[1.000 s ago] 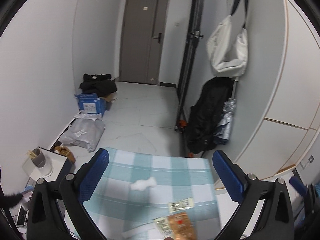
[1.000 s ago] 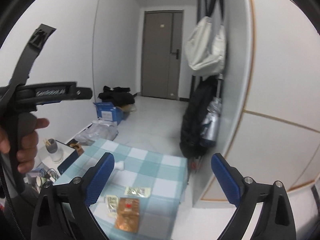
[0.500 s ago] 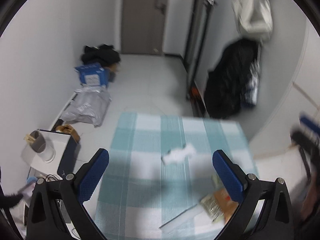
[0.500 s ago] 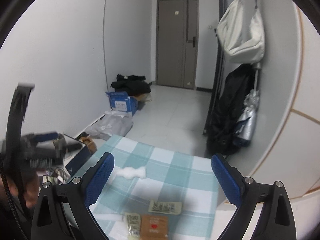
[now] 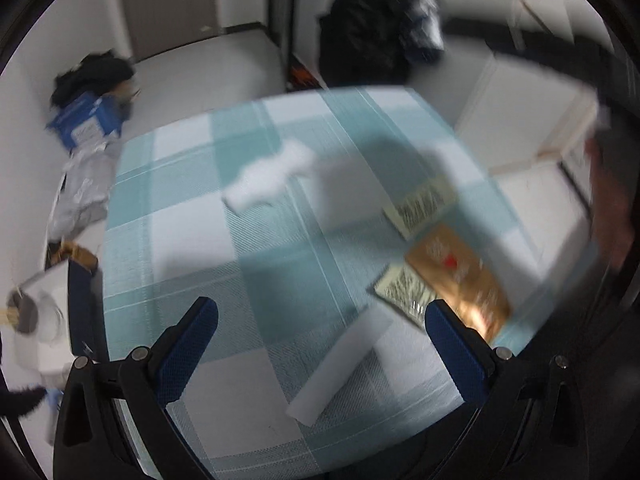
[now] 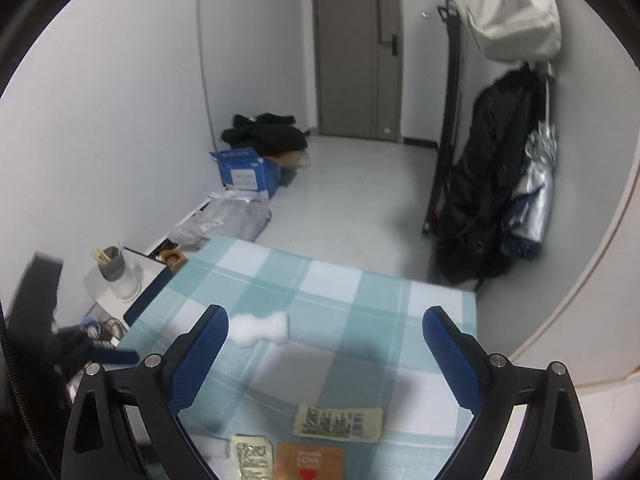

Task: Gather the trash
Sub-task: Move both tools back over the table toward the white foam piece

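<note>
Above the tablecloth [image 6: 344,300], wide-open empty grippers [image 6: 326,344]

On the desk [image 6: 360,280]: one cotton wad [image 6: 262,328], two pale printed packets [image 6: 338,420] [image 6: 252,454], one brown packet [image 6: 310,462], one white paper strip [image 5: 340,368].

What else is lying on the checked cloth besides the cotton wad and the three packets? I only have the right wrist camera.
Observer: A white paper strip lies flat on the checked cloth, on the near side of the packets.
Operator: Is the left claw holding anything?
Observer: No. The left claw is open and empty, above the cloth.
Operator: Does the strip touch the packets?
Observer: Its far end lies close to the silvery sachet, but blur hides whether they touch.
</note>
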A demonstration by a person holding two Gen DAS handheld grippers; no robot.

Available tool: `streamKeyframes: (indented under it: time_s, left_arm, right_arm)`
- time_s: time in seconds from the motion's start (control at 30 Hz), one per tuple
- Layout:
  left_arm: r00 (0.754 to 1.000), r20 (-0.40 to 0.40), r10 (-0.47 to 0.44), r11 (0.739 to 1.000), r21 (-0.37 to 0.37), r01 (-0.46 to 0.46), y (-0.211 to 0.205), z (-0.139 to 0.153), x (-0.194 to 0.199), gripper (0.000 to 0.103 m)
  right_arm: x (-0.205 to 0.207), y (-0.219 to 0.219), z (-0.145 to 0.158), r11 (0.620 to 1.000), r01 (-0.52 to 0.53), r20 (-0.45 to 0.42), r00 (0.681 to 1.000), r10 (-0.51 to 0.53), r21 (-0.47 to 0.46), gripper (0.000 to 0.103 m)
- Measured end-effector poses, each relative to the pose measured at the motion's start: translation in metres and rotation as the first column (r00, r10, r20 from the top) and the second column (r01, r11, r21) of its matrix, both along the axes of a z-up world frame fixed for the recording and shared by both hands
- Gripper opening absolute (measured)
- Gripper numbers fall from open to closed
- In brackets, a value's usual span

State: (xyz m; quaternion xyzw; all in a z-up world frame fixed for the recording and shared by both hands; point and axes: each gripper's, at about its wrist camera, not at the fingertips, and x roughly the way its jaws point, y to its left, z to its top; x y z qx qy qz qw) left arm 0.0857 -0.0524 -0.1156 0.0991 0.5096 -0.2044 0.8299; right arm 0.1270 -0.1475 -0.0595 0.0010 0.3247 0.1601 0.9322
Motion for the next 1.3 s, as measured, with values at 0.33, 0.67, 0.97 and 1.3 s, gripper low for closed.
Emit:
streamKeyframes:
  time_s: [0.33, 0.67, 0.97, 1.3]
  left_arm:
    - [0.991, -0.095, -0.099, 0.992, 0.064, 0.105, -0.016, -0.019, -0.009, 0.074]
    - [0.987, -0.110, -0.113, 0.983, 0.130, 0.127, -0.016, -0.023, -0.025, 0.052]
    - [0.988, -0.137, -0.068, 0.993, 0.083, 0.080, -0.011, -0.015, -0.016, 0.022]
    - [0.954, -0.281, 0.105, 0.983, -0.116, -0.143, 0.037, -0.007, 0.000, 0.002]
  right_arm:
    - [0.012, -0.024, 0.001, 0.998, 0.030, -0.030, 0.999, -0.028, 0.052, 0.099]
    - [0.008, -0.044, 0.003, 0.994, 0.055, -0.054, 0.997, -0.050, 0.096, 0.099]
    - [0.004, -0.045, 0.004, 0.994, 0.050, -0.050, 0.998, -0.045, 0.094, 0.099]
    - [0.003, -0.042, -0.002, 0.995, 0.042, -0.067, 0.997, -0.036, 0.089, 0.099]
